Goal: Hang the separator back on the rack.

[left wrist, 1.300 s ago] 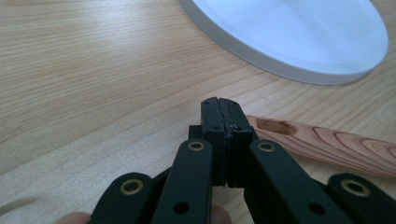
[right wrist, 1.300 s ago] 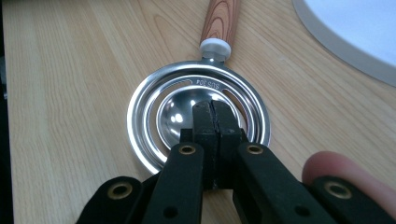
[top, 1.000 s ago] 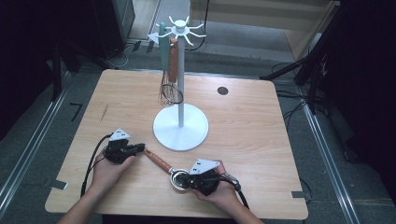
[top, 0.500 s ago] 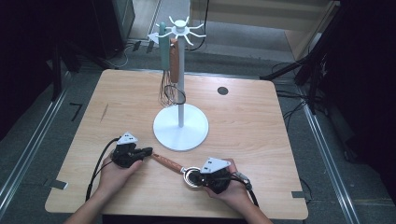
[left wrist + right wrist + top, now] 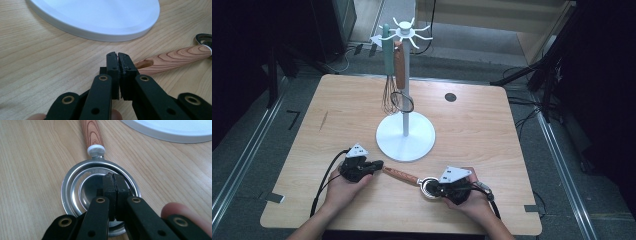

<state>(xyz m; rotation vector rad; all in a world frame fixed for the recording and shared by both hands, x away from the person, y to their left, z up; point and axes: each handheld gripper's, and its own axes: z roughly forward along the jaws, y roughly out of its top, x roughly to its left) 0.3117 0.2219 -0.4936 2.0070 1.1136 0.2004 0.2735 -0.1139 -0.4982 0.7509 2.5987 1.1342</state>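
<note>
Wooden-handled metal utensil (image 5: 408,176) lies flat on the bench (image 5: 472,130), near the front edge, between the two hands and just in front of the white stand base (image 5: 405,136). Handle end with its hanging slot points at the left gripper (image 5: 373,165); the round steel head (image 5: 82,187) sits under the right gripper (image 5: 436,188). Judged light and rigid; the steel ring looks smooth and slippery, thin at the rim, the wood grippier and thick enough to pinch. Best hold likely across the wooden handle (image 5: 172,58) mid-length, or at its slotted end for hanging. Left fingers (image 5: 112,65) fully closed, empty, tips just beside the handle end. Right fingers (image 5: 109,185) also pressed together, holding nothing, resting over the head's inner dish; contact cannot be told. A whisk (image 5: 390,95) already hangs on the stand.
</note>
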